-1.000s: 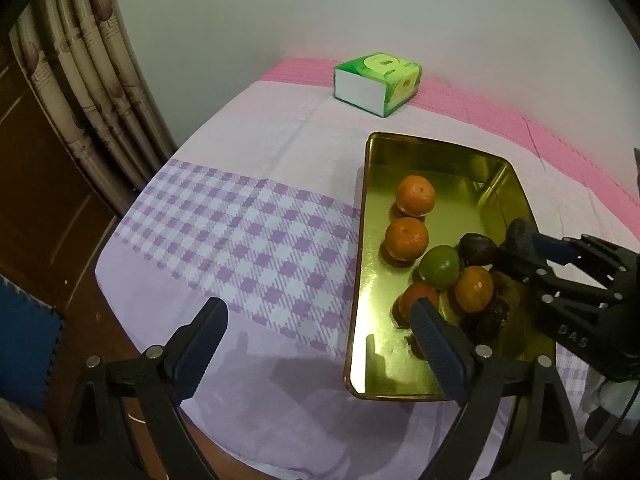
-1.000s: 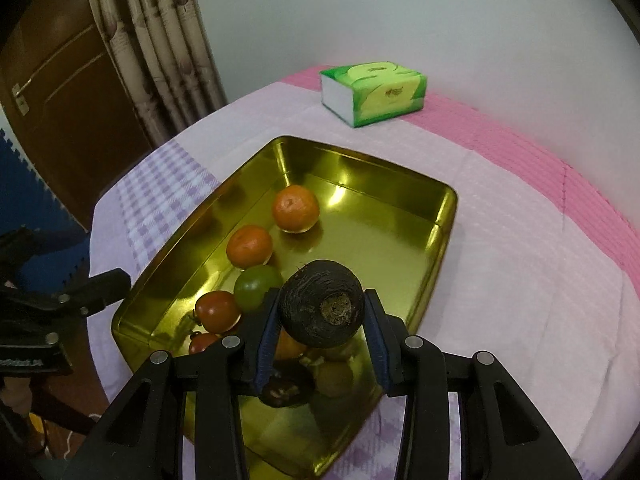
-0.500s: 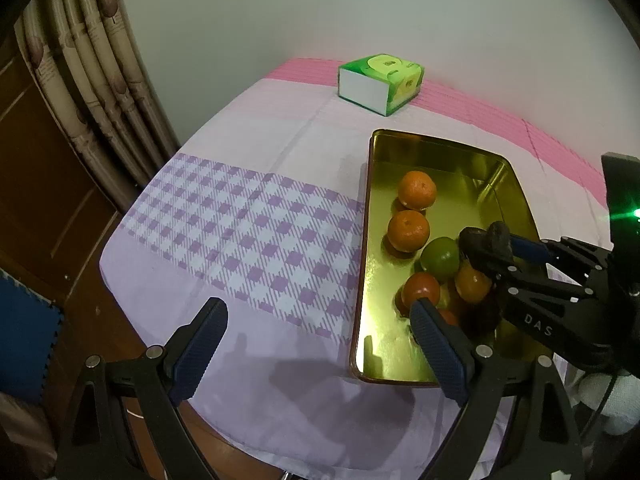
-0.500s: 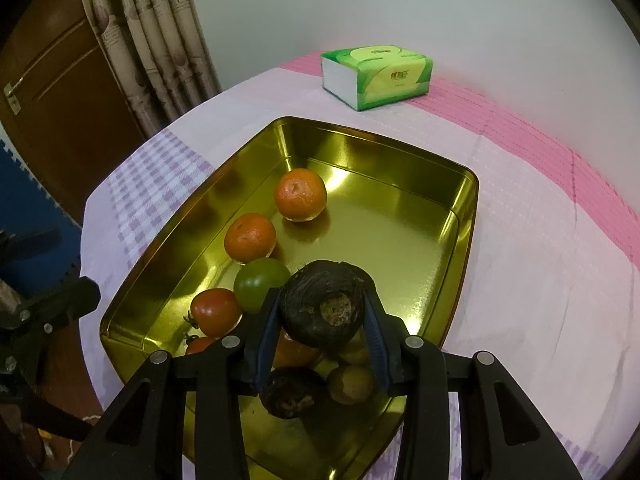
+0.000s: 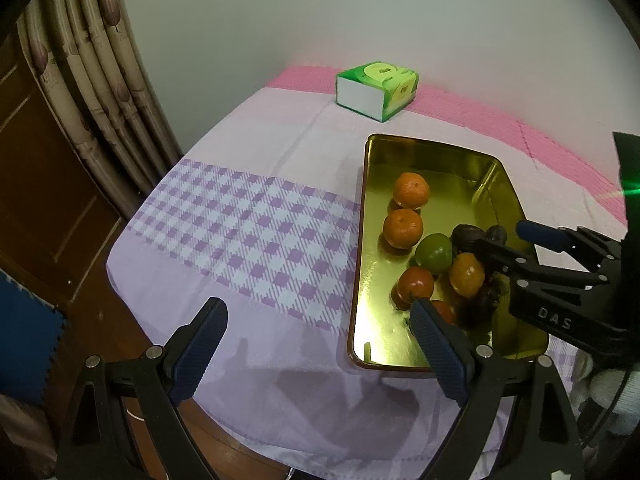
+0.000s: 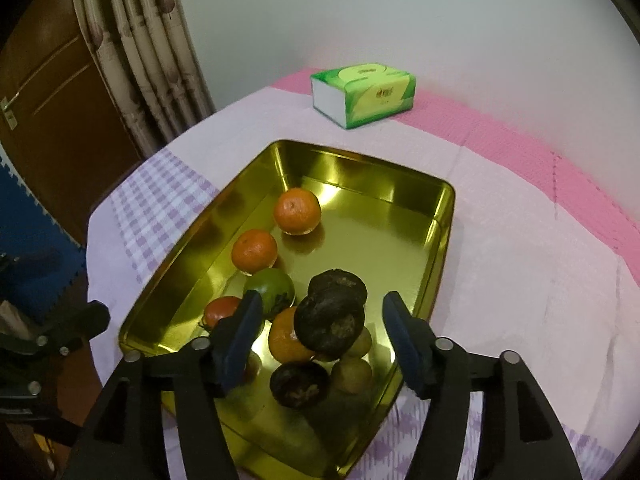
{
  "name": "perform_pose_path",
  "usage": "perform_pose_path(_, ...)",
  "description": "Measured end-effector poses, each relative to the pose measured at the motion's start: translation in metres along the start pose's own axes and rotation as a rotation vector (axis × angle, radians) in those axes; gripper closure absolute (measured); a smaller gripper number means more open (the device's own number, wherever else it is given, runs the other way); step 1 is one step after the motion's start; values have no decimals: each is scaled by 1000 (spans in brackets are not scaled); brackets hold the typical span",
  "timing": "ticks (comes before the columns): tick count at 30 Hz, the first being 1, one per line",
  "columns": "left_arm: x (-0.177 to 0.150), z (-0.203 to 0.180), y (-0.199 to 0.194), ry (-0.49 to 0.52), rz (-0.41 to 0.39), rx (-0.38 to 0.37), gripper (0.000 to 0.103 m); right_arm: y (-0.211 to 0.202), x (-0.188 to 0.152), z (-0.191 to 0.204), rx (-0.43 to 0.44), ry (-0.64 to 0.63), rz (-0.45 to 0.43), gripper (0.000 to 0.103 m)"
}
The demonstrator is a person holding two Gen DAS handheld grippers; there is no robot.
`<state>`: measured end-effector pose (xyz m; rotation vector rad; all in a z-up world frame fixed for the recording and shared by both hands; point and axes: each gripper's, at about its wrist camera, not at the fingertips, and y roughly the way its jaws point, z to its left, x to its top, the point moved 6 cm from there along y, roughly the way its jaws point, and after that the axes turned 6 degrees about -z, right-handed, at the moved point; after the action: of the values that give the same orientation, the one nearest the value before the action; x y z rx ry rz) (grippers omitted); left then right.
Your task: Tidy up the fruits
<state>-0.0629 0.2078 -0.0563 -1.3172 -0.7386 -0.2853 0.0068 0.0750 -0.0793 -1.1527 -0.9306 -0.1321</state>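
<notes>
Tray (image 6: 444, 216), gold: oranges, green fruit, tomato, dark fruit (image 6: 330, 326) heaped at near end, far end bare. My right gripper (image 6: 322, 326) just opening, pads off it; left gripper (image 5: 316, 344) wide over tablecloth (image 5: 248, 240).

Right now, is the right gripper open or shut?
Open: right gripper has just been opening, and its pads stand clear of the dark fruit between them.

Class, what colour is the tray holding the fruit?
Shiny gold, the tray; the right wrist view shows it best.
</notes>
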Motion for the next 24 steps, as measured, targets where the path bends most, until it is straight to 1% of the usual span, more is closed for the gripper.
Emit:
perform_pose_path(1,0,-1,-2,4,-4,1,12,-4,0,0,-7,2,-8,28)
perform_pose_path(4,-1,-2,-6,14,-16,-2,12,-15,-2,0,-32,4,-23,21)
perform_pose_path(7,-2,-6,-8,30,-26,1,12,-26,-6,-1,-59,-2,-34,18)
perform_pose_path(11,-3,-9,-11,47,-41,3,12,-40,-10,-3,-106,-5,-46,17)
perform_pose_path(16,-4,-13,-14,60,-51,-1,12,-52,-18,-9,-111,33,-51,15)
perform_pose_path(18,-5,-14,-14,63,-48,-3,12,-55,-22,-9,-122,35,-50,15)
perform_pose_path(24,-7,-17,-14,68,-47,-3,12,-59,-34,-6,-118,36,-32,15)
